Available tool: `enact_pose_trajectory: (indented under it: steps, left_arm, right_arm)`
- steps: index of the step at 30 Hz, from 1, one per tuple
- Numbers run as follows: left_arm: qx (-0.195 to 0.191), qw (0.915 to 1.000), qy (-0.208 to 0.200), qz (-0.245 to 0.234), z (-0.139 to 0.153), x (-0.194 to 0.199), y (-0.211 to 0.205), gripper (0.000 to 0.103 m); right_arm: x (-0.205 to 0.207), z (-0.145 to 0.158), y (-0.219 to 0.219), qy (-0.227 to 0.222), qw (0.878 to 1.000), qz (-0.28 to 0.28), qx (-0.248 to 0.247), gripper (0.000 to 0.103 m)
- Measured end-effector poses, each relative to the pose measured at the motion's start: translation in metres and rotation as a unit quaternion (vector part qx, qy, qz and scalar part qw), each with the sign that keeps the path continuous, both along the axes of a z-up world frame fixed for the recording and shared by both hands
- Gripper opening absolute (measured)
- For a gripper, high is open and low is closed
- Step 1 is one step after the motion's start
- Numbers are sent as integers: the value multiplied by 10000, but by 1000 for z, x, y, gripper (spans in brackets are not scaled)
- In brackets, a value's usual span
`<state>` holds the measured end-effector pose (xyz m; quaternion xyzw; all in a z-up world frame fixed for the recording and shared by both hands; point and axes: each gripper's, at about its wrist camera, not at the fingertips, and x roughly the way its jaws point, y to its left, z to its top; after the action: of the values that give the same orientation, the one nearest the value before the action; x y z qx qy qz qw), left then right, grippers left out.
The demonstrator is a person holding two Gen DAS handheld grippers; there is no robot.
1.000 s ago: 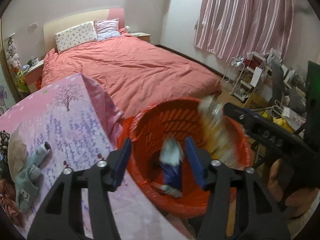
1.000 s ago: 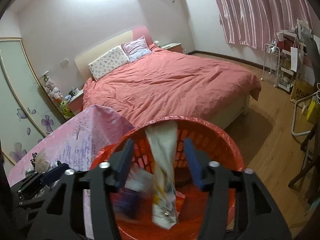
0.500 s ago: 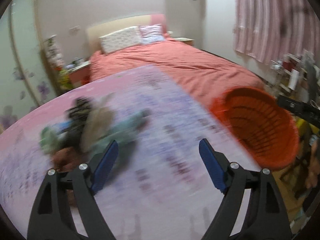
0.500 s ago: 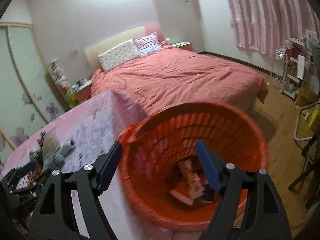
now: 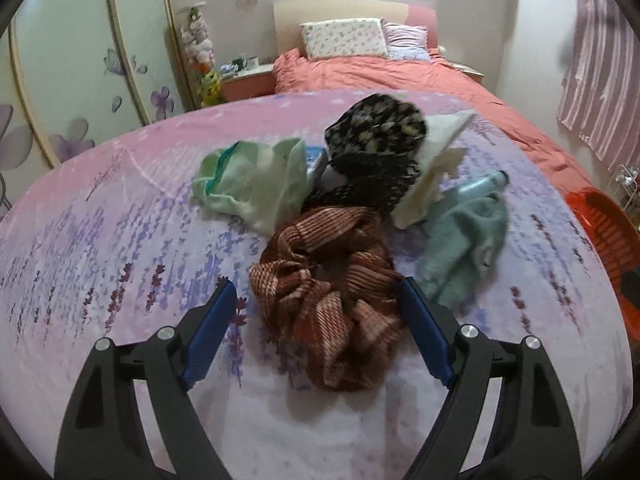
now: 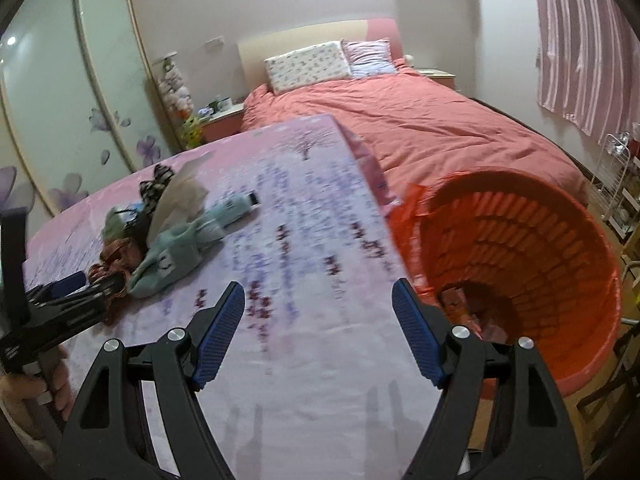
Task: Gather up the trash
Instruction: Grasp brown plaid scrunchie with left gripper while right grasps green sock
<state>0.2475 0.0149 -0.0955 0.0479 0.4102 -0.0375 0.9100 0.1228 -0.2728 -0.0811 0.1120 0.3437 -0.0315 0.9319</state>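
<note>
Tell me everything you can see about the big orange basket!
The orange basket is a round plastic tub with ribbed, slotted walls and a smooth rim. It stands beside the table with the purple flowered cloth, its near edge touching or nearly touching the cloth, and the pink bed lies behind it. It looks tipped toward the camera, though the lens may cause that. Some packets lie at its bottom. Nothing grips it.

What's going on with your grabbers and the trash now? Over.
Left gripper closing, empty, over brown scarf. Right gripper open, empty. Orange basket holds trash. Nothing blocking.
</note>
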Motion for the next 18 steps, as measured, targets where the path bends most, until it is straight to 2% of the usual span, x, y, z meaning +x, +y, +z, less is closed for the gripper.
enact_pose_trajectory:
  steps: [1,2,4,5,6,8,12,15,18]
  left_arm:
    - [-58,10000,58,31,-3,5,1,72]
    - [-200,9997,170,17,-5,9,4,56]
    - [-409,9988,249,19,-4,10,13,45]
    - [-326,9992,211,33,-2,9,16,39]
    - [-223,9996,168,28,0,7,19,36]
    - [-17,9999,100,73,2,0,32,35]
    - [82,9994,64,335,2,-2,67,37]
    - [12,9988,60,480,1,1,91,42]
    - [-135,9988,78,471,0,2,97,43]
  right_arm:
    - [1,0,4,14,10000,20,1,76]
    - [2,-1,8,28,10000,40,3,76]
    - [5,-3,17,61,9999,103,2,76]
    - [7,-4,22,82,9999,142,13,76]
    - [10,-5,26,106,9998,184,34,76]
    - [15,-9,37,150,9995,260,83,76]
    - [33,-15,64,262,9982,475,250,76]
    - [53,-14,86,316,9970,605,355,76]
    - [72,-13,108,368,9967,631,356,76]
